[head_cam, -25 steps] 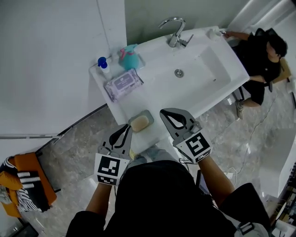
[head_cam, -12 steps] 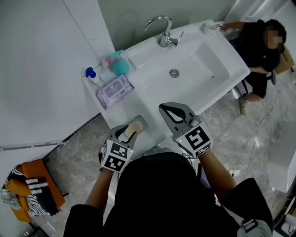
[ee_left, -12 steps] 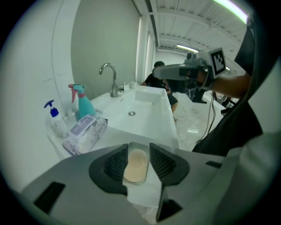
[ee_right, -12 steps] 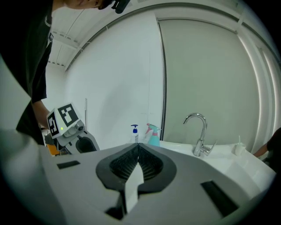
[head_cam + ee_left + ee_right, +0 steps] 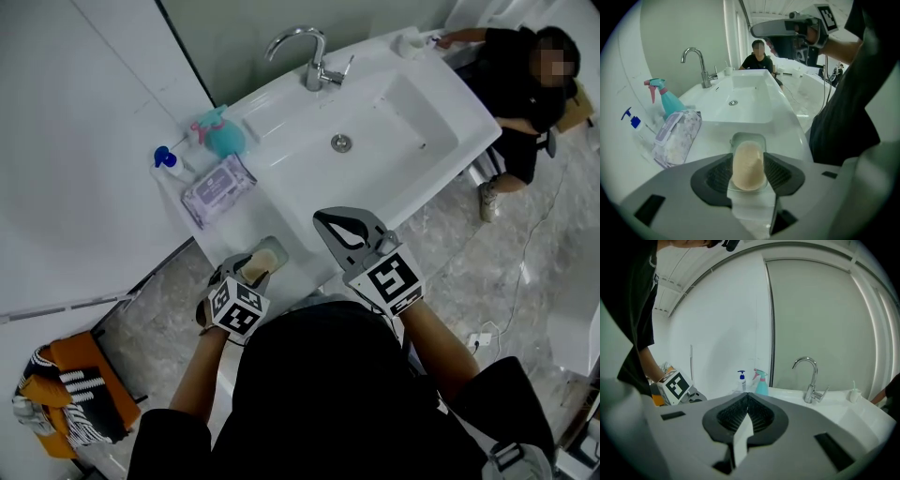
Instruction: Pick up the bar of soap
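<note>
A beige bar of soap (image 5: 748, 165) lies in a clear dish (image 5: 748, 138) at the near left corner of the white sink counter (image 5: 281, 211). My left gripper (image 5: 748, 157) is down over the dish with its jaws opening. The soap sits between the two pads, which stand close along its sides. From the head view the soap (image 5: 263, 258) shows just beyond the left gripper (image 5: 246, 272). My right gripper (image 5: 323, 220) hovers over the counter's front edge, shut and empty. Its jaws meet in the right gripper view (image 5: 747, 397).
A chrome faucet (image 5: 309, 58) stands behind the basin with its drain (image 5: 341, 142). A wipes pack (image 5: 218, 190), a teal spray bottle (image 5: 223, 136) and a pump bottle (image 5: 171, 161) line the counter's left end. A person (image 5: 525, 84) crouches at the far right corner.
My left gripper has moved forward and down over the soap dish, and its jaws have gone from shut to spread around the soap. The right gripper has stayed shut.
</note>
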`<state>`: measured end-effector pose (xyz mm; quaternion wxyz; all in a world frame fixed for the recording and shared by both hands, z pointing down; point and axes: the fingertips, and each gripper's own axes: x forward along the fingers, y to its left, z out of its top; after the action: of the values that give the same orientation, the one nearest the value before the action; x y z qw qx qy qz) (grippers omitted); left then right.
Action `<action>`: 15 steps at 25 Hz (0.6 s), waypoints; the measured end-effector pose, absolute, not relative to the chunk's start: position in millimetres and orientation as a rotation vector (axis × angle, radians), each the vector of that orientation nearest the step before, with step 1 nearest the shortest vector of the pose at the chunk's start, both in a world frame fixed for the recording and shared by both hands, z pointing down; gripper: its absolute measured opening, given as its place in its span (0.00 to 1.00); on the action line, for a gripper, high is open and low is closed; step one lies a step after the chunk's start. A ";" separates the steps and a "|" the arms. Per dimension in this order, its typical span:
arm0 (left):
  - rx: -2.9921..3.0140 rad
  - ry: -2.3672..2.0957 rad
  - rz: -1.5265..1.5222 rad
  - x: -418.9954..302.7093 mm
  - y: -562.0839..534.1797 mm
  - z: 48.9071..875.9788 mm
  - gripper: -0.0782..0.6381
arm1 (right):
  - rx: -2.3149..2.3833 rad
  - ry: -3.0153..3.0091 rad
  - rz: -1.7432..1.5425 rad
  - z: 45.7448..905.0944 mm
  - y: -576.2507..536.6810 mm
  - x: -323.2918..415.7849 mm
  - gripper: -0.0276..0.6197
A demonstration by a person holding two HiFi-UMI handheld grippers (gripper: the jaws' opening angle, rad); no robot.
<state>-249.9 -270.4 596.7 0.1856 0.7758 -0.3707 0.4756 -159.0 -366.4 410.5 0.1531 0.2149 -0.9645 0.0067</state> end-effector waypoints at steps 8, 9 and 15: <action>2.137 -0.970 1.387 -247.6 -267.2 610.5 0.45 | 0.643 -2.782 0.034 409.8 -369.8 -151.5 0.05; 2.132 -0.963 1.394 -247.6 -267.0 611.9 0.45 | 0.643 -2.784 0.034 409.6 -369.6 -151.9 0.05; 2.117 -0.952 1.426 -250.0 -268.4 619.8 0.45 | 0.649 -2.790 0.032 409.6 -367.9 -152.6 0.05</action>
<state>-250.0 -268.4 619.8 0.2069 0.7603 -0.3418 0.5122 -152.6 -367.9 409.6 0.1382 0.2242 -0.9646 0.0111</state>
